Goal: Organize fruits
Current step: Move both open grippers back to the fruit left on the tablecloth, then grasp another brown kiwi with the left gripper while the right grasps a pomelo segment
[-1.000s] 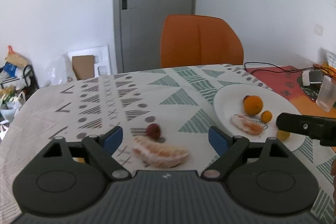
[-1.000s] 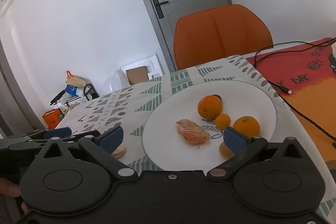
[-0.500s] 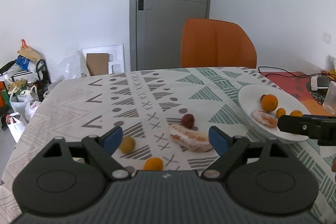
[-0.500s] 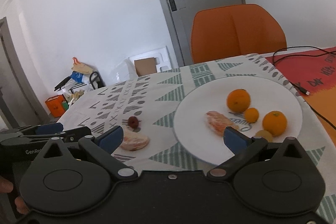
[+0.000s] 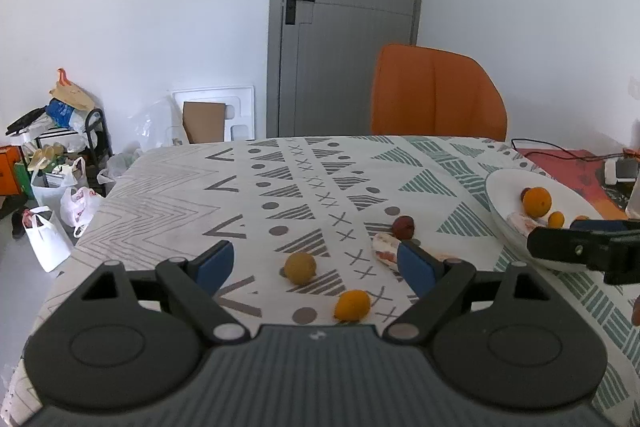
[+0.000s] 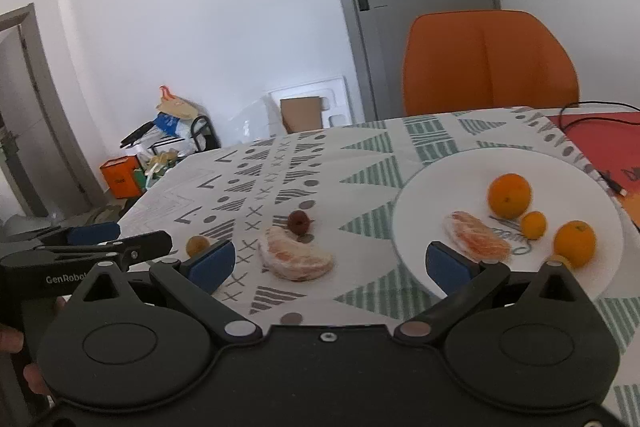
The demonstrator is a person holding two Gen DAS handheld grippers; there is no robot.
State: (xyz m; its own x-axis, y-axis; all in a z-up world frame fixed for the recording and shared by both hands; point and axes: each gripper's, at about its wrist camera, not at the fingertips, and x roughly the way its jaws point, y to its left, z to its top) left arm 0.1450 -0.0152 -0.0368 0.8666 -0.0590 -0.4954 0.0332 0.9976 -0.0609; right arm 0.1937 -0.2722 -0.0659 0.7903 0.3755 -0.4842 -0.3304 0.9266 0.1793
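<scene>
A white plate (image 6: 432, 187) on the right holds a large orange (image 6: 509, 195), two smaller oranges and a peeled citrus piece (image 6: 476, 237). On the cloth lie another peeled citrus piece (image 6: 294, 257), a dark red fruit (image 6: 299, 222), a yellow-brown fruit (image 5: 300, 267) and a small orange (image 5: 352, 305). My left gripper (image 5: 316, 263) is open and empty, above the yellow-brown fruit and small orange. My right gripper (image 6: 330, 261) is open and empty, between the loose citrus piece and the plate.
An orange chair (image 5: 436, 99) stands at the table's far side before a grey door (image 5: 344, 19). A red mat with cables (image 6: 600, 135) lies at the far right. Bags and boxes (image 5: 52, 163) clutter the floor at left.
Both grippers have pulled back and swung left. More of the cloth shows, with the yellow-brown fruit and small orange now in the left view. Both stay open.
</scene>
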